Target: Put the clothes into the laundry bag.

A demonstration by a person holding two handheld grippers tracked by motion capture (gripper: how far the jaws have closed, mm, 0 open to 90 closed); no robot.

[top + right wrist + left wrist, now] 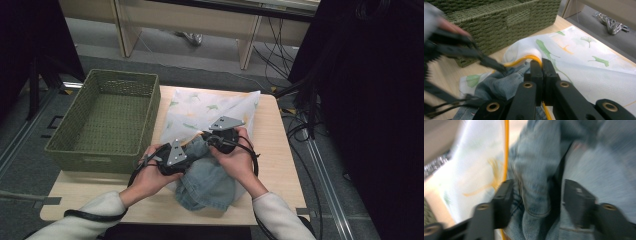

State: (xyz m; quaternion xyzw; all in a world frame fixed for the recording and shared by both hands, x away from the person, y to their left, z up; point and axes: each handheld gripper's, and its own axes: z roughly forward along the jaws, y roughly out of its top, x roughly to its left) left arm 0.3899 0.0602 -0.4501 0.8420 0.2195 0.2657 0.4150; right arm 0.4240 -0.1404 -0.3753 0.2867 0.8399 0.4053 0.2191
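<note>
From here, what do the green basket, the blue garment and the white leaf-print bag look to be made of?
Green basket: woven fibre or wicker, matte, plaited strands visible. Blue garment: faded denim, stitched seams. White leaf-print bag: thin fine-mesh fabric, likely synthetic, with an orange-yellow edge.

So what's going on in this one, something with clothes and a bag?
A person at a wooden table works a denim garment into a white leaf-print mesh bag. The right gripper is shut on the bag's yellow-edged opening. The left gripper is open around a fold of denim. Most of the garment is outside the bag. A green woven basket sits beside them.
</note>
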